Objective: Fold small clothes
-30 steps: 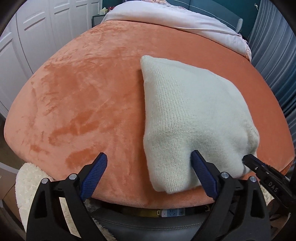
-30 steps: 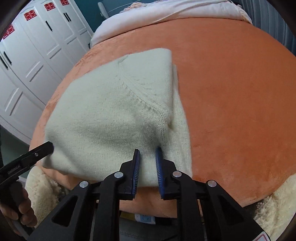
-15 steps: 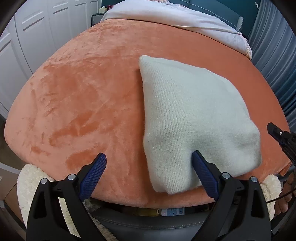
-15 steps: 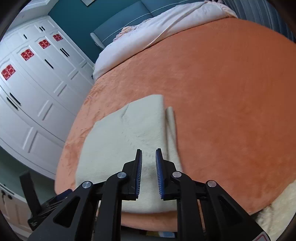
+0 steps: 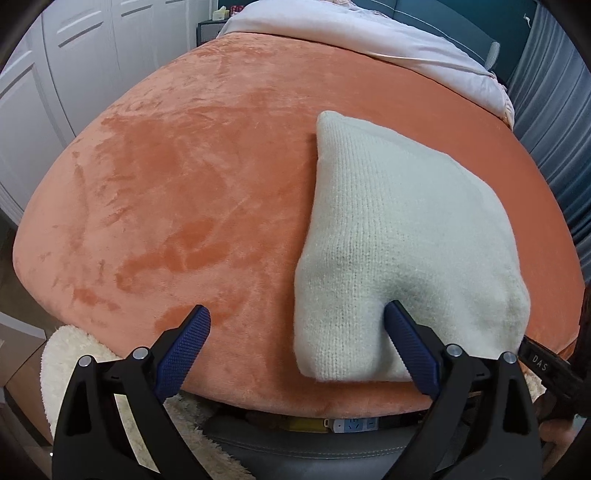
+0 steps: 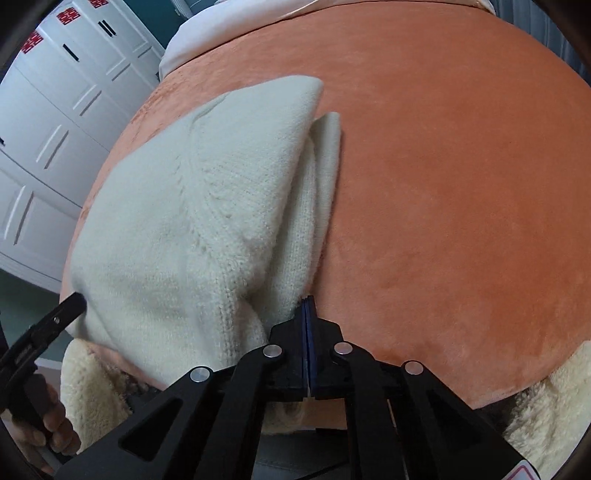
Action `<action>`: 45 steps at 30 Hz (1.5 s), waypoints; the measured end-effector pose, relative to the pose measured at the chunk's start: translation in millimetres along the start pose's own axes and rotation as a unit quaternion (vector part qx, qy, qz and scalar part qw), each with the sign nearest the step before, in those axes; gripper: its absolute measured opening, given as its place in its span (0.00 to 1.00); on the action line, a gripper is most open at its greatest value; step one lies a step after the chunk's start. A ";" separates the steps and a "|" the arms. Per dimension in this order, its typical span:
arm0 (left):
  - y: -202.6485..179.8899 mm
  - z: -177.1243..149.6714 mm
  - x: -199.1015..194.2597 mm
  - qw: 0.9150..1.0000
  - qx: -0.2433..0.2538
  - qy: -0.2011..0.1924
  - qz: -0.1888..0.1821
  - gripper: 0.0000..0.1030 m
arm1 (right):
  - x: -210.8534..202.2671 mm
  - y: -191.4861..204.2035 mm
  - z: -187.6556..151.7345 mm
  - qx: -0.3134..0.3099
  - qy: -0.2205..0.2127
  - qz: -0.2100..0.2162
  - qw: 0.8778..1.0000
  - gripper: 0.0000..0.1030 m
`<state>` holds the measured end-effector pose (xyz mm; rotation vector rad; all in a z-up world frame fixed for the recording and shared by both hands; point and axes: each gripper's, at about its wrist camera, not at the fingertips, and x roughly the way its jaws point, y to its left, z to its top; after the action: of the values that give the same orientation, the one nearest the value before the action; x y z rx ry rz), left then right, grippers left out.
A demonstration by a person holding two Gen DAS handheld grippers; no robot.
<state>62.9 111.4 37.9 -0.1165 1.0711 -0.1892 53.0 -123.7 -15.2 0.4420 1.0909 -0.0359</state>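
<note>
Right wrist view showed the right gripper (image 6: 308,304) just closed, pinching the cream sweater (image 6: 207,221) at its near edge on the orange bed (image 6: 461,184); the left gripper (image 5: 295,332) gaped wide astride its corner. Next, presumably, lifting that edge over.

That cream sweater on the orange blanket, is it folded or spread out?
Folded: the cream sweater lies as a compact bundle, with stacked layers showing along its right edge, on the orange blanket.

White letters "DAS" show on the black arm of the right gripper (image 5: 543,367) at the left wrist view's right edge. Red paper cut-out signs (image 6: 68,15) sit on the white wardrobe doors (image 6: 55,110), their characters too small to read. The red-edged sticker (image 6: 524,472) on the right gripper's own frame is cut off, unreadable.
</note>
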 end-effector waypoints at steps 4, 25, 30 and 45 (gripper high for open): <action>-8.3 -3.3 -9.6 1.000 0.008 -0.004 0.001 0.89 | -33.3 -0.4 -7.7 0.000 -0.057 -0.040 0.998 0.07; -66.1 -37.4 -40.0 0.994 0.069 -0.054 0.064 0.89 | -78.6 56.4 -50.6 -0.075 -0.099 -0.047 0.991 0.33; -75.9 -49.3 -47.2 0.991 0.080 -0.074 0.079 0.90 | -81.6 55.1 -64.3 -0.050 -0.111 -0.064 0.991 0.52; -86.2 -76.1 -52.2 0.991 0.066 -0.086 0.081 0.90 | -90.7 52.6 -83.9 -0.042 -0.119 -0.078 0.989 0.61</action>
<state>-36.7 37.8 62.7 0.0736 0.8892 -0.1009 -48.0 -62.0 48.2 0.2682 0.8868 -0.1752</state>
